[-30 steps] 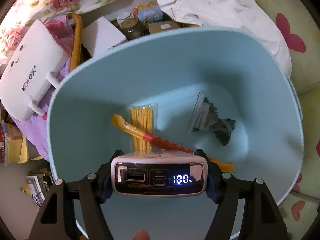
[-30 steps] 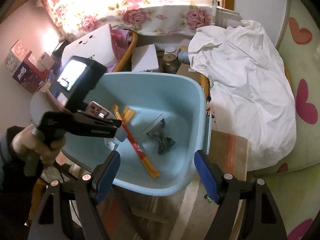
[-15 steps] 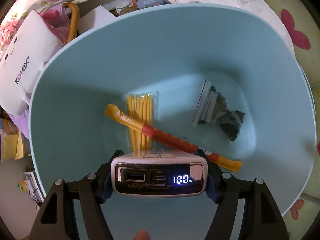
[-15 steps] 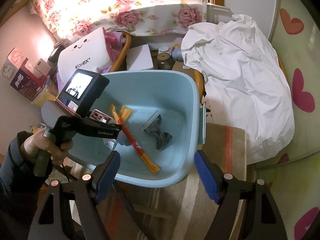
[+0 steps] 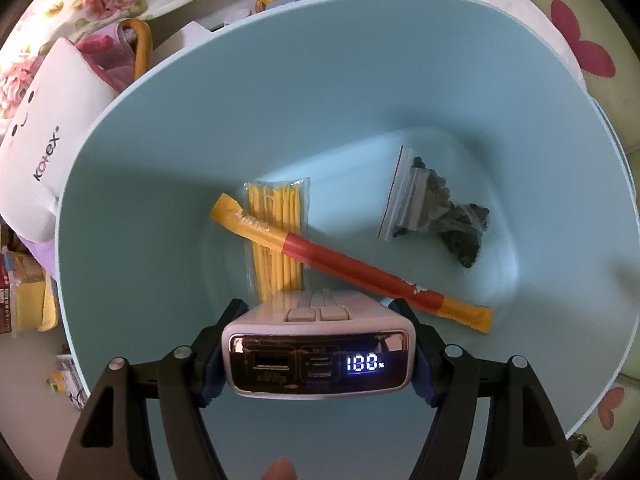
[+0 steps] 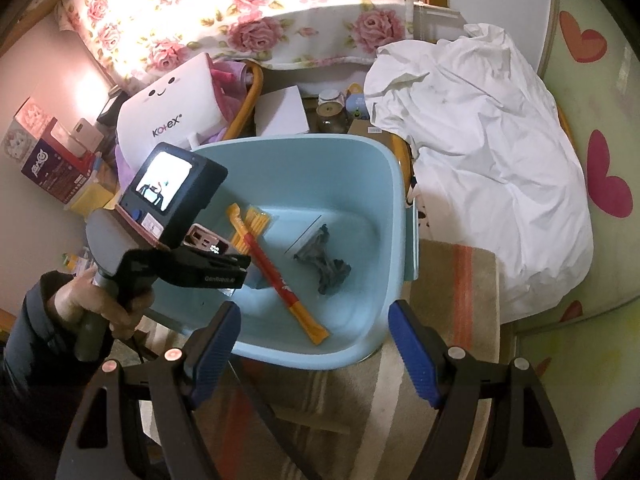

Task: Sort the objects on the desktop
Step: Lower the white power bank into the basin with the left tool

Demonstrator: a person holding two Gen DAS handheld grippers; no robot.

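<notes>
My left gripper [image 5: 318,354] is shut on a white power bank [image 5: 318,360] whose display reads 100, held over the near side of a light blue plastic basin [image 5: 160,128]. On the basin floor lie a packet of yellow sticks [image 5: 276,236], a long red and yellow sachet [image 5: 352,264] across it, and a zip bag of dark bits [image 5: 436,208]. In the right wrist view the basin [image 6: 320,160] sits on a striped mat, with the left gripper [image 6: 224,260] and power bank [image 6: 208,242] over its left edge. My right gripper [image 6: 316,354] is open and empty, just short of the basin's near rim.
A white Kotex pack [image 6: 172,116] and pink cloth lie left of the basin. A crumpled white sheet [image 6: 480,152] covers the right. Small jars [image 6: 330,110] and a white box [image 6: 282,110] stand behind the basin. Boxes [image 6: 52,160] are stacked at far left. A person's hand [image 6: 100,300] holds the left gripper.
The left gripper with the power bank has come lower and closer over the basin, which now fills more of its view. The right gripper has barely shifted.
</notes>
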